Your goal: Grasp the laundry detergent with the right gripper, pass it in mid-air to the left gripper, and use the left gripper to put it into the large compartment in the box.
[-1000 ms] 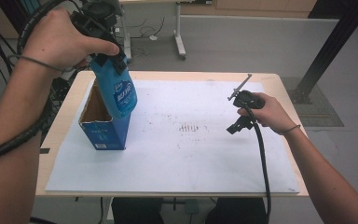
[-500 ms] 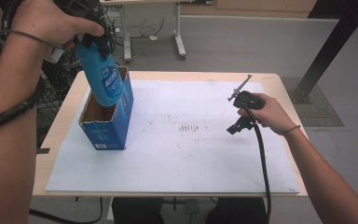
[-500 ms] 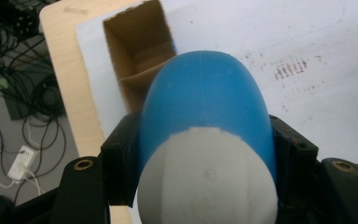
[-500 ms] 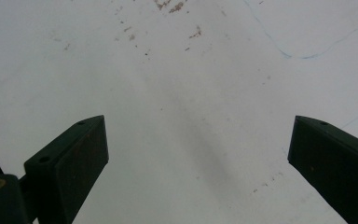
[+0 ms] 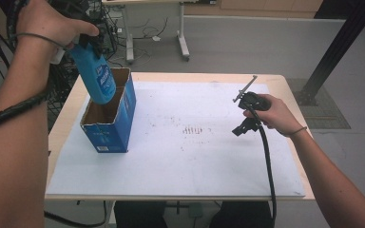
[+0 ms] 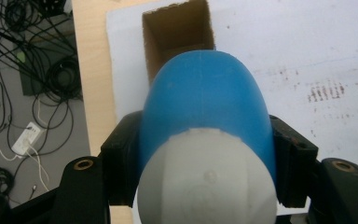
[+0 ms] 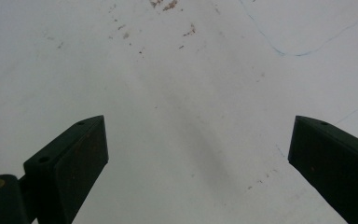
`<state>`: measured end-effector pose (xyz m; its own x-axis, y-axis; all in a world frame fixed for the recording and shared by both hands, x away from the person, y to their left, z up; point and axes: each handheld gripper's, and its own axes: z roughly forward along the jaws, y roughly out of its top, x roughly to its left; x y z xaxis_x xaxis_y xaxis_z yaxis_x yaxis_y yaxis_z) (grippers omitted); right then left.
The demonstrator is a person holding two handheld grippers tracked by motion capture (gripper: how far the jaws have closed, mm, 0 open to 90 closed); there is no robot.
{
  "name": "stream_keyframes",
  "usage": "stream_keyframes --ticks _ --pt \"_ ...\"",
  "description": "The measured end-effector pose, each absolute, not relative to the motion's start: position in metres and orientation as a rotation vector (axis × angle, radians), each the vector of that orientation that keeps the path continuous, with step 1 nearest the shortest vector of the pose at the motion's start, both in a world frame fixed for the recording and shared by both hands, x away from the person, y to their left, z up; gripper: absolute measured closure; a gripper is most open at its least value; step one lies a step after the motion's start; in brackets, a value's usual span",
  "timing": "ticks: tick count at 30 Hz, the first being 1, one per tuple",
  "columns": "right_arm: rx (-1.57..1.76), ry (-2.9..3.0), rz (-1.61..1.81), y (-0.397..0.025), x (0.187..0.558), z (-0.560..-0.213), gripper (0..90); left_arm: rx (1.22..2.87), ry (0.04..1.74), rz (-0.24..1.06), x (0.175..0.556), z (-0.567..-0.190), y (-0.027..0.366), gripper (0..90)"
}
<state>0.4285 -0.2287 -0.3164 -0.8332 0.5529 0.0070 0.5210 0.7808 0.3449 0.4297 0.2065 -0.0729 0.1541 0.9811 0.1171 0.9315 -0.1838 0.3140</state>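
So, quick status, judging only from how things sit right now:

bottle: blue bottle [image 5: 96, 76] with a white cap end, upper left of the high view, hanging tilted with its base just over the open top of the box [image 5: 109, 124]. Its base doesn't look like it's resting on anything inside.

left gripper: left gripper [image 6: 200, 168] is clamped on the bottle, one black jaw on each side, near the cap end. Looking down along the bottle you can see the brown box opening in the upper middle of that frame.

right gripper: right gripper [image 5: 245, 90] sits right of centre in the high view, low over the white sheet [image 5: 209, 161], well apart from the box. Jaws spread wide, nothing between them, just stained sheet below.

box: blue cardboard, open top, standing upright on the left part of the sheet. Can't tell if anything is inside.

done: bottle is gripped and up in the air, lined up with the box.

left: my guess is either lowering it in or carrying it clear; can't tell which from this. Either way the bottle isn't set down yet, and the right hand has no job so far.
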Motion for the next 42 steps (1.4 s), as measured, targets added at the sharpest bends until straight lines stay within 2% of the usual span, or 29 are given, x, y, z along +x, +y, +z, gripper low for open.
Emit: stream_keyframes --ticks 42 --pt "0.887 2.88 0.52 -0.23 0.429 -0.324 5.4 2.276 1.991 0.368 0.449 -0.201 0.22 38.0"
